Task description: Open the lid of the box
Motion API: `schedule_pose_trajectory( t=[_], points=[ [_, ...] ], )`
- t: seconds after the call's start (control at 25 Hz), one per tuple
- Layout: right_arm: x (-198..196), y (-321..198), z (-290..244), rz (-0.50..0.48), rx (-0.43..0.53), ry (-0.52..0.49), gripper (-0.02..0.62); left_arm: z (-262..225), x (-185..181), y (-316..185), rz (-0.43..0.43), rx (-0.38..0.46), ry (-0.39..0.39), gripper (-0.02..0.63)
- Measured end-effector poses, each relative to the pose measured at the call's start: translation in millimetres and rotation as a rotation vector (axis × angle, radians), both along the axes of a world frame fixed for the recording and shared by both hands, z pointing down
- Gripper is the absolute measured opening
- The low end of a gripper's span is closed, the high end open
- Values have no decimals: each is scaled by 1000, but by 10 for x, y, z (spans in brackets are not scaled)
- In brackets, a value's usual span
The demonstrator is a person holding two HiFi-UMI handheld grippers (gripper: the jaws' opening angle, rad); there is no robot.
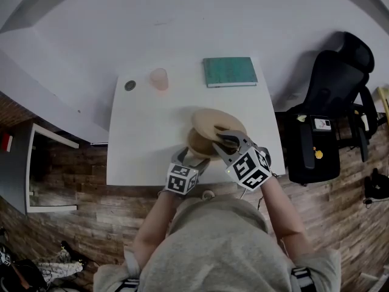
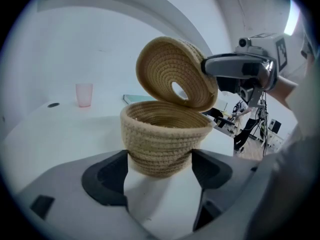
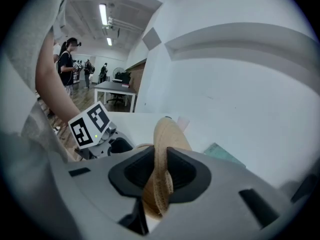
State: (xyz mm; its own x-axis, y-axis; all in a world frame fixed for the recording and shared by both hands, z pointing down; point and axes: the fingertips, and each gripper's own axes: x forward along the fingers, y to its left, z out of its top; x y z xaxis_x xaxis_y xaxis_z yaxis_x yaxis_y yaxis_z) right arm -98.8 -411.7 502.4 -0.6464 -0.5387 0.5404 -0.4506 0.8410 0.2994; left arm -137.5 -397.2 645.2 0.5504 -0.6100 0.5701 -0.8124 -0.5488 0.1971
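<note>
A round woven basket box (image 1: 199, 143) stands near the front edge of the white table (image 1: 140, 145). My left gripper (image 2: 160, 170) is shut on the basket body (image 2: 162, 139), with one dark pad against each side of its lower part. The woven lid (image 2: 175, 74) is lifted off and tilted steeply above the open basket, hollow side facing my left gripper. My right gripper (image 3: 161, 171) is shut on the lid's rim (image 3: 165, 149), which stands edge-on between its pads. In the head view the lid (image 1: 213, 124) hangs just behind the basket, and my right gripper (image 1: 230, 140) holds its near right edge.
A pink cup (image 1: 159, 78) and a small dark disc (image 1: 130, 85) sit at the table's far left. A green book (image 1: 230, 71) lies at the far right corner. A black office chair (image 1: 328, 120) stands right of the table. White walls rise behind.
</note>
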Motion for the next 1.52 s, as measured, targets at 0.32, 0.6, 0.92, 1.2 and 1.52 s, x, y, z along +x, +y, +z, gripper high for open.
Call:
schedule_pose_trajectory(
  t=[0.32,0.6,0.92,1.2,1.52],
  points=[
    [226,-186,-222,142,-37,-223,80,1,-10,7,4,2,-5,368],
    [519,-304,-316,264,-59,-363,80,0,-18,15,11,6,-16,368],
    [760,-344,-395,362,-80,-503,80,-62,-46,28,1,22,0,368],
    [814,-313,-422,391,-76,-528,80,-144,-68,54,-7,41,14,368],
    [864,-142,-448,425,-89,-569,80,-373,-131,162,-40,86,86,365]
  ],
)
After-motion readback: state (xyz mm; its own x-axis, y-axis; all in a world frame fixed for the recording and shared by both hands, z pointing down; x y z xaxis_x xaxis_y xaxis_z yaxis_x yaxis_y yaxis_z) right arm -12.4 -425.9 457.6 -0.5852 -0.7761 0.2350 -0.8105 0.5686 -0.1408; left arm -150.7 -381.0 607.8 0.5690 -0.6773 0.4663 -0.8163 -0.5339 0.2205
